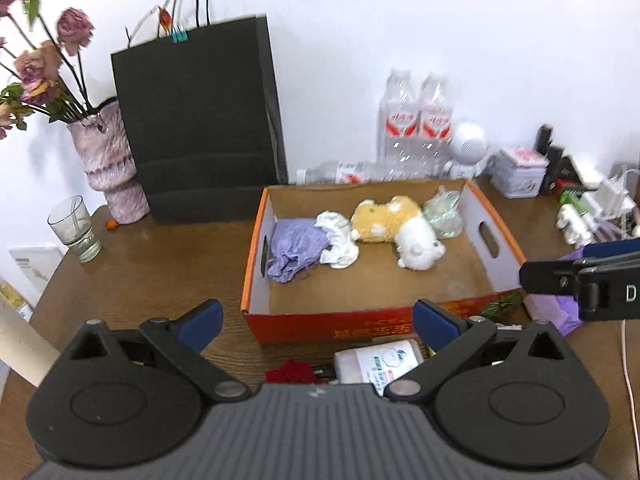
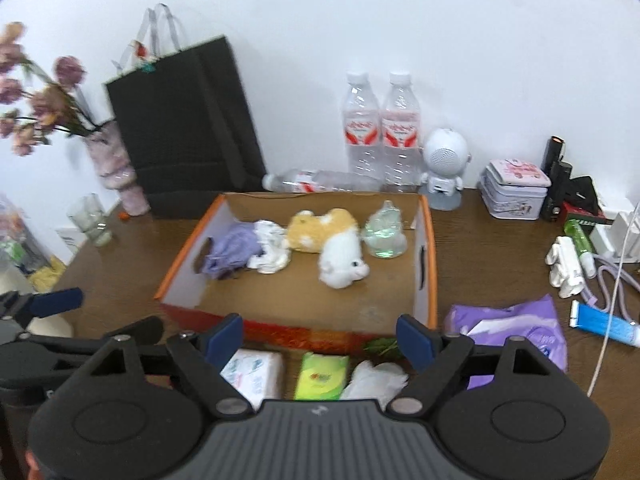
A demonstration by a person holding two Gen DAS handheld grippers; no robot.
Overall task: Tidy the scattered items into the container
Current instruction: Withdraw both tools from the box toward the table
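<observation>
An orange-rimmed cardboard box sits mid-table. Inside lie a purple cloth, a crumpled white cloth, a yellow-and-white plush toy and a clear bag. My left gripper hovers open before the box's front wall, above a white wipes pack and a red item. My right gripper is open too, with nothing between its fingers. Below it on the table lie the wipes pack, a green tissue pack, a white crumpled tissue and a purple packet.
A black paper bag, a vase of dried flowers and a glass stand at the back left. Water bottles, a white robot figure, a tin, a blue tube and cables fill the right side.
</observation>
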